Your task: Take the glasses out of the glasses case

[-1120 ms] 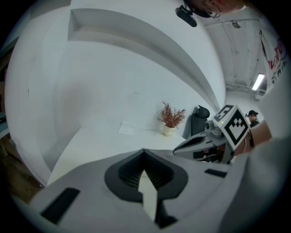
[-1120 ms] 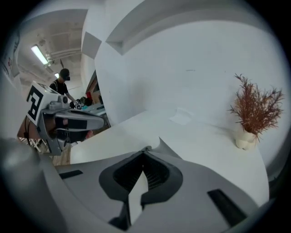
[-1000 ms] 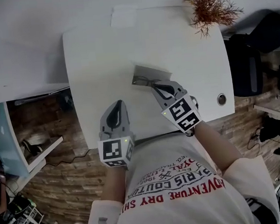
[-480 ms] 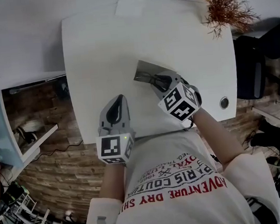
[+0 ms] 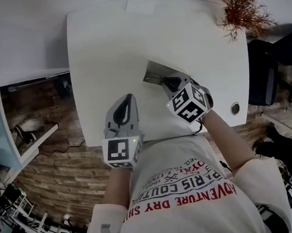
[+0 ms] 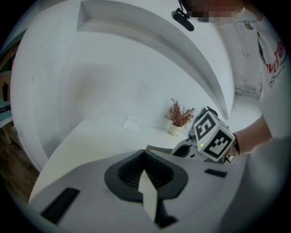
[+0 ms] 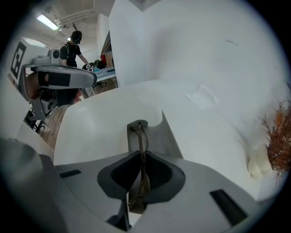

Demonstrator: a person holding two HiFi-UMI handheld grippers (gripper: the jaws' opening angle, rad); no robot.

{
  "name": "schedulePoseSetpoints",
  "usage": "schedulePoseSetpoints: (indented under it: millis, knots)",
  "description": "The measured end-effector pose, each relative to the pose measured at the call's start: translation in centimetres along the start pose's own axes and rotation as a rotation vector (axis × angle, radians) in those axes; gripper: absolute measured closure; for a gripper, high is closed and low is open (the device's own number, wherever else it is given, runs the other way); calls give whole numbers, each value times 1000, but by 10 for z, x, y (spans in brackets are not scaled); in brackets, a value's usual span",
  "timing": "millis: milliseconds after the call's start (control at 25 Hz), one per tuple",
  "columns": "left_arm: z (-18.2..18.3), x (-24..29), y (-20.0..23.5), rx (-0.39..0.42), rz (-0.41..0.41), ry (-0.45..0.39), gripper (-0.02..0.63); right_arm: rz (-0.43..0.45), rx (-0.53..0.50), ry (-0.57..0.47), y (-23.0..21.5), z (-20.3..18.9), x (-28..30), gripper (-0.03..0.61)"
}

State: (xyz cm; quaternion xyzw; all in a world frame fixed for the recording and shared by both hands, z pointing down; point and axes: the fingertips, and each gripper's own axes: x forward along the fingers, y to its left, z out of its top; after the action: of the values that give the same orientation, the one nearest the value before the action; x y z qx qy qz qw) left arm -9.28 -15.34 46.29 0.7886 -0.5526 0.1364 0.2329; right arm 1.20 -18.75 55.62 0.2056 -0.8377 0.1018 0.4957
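- Two grippers: left gripper [image 5: 128,100] and right gripper [image 5: 166,80], both over a white tabletop [image 5: 104,51].
- One pair of glasses [image 7: 141,145]; one grey case [image 7: 167,136] lying flat on the tabletop right of centre; one dried plant [image 5: 243,11]; one white slip [image 5: 143,1] at the far edge.
- Right fingers [image 7: 163,175] closed on the folded glasses, thin frame edge-on between the pads, its far end over the case's notched open end.
- Left fingers [image 6: 125,175] together but for a thin sliver, holding nothing, near the front edge, apart from the case.
- Shirt [image 5: 188,196] print, read in part: "ADVENTURE DRY".
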Motion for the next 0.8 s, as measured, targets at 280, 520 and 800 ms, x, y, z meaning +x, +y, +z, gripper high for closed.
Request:
schedulePoseSetpoints:
  millis: [280, 520, 800]
  knots:
    - [-5, -1, -1, -5, 0, 9, 617, -8, -40, 20, -3, -4, 0, 552]
    - [-2, -3, -5, 8, -9, -1, 617, 8, -42, 26, -4, -5, -3, 555]
    - [10, -4, -17, 45, -33, -27, 617, -56, -30, -17, -11, 2, -23, 555]
